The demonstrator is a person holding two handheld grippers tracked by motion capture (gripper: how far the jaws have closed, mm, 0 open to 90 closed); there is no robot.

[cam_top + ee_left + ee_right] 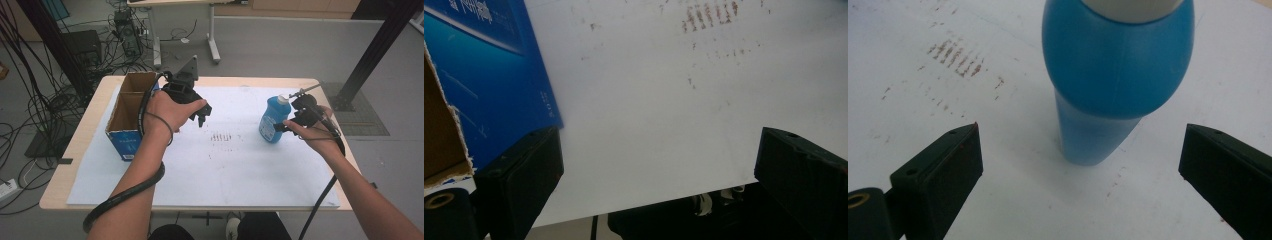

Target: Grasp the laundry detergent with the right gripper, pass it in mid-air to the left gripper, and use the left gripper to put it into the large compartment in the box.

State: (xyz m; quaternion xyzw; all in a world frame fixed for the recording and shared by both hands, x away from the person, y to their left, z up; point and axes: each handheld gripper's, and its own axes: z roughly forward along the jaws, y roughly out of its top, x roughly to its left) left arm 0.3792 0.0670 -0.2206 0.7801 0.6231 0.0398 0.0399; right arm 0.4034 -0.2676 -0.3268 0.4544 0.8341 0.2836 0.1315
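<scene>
Okay, high view: my left gripper (201,116) over white sheet (235,165), just beside open cardboard box (131,112) at table's left; my right gripper (285,124) right next to blue bottle (274,119), upright on sheet's right part, white cap on top. Left gripper view: my jaws wide apart, nothing between, blue box wall (489,80) at left, brown smudges (709,15) on sheet ahead. Right gripper view: my jaws spread wide, bottle (1113,75) standing between them, slightly ahead, not touched; smudges (955,60) at left

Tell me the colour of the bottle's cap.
White; the bottle cap shows best in the high view.
</scene>
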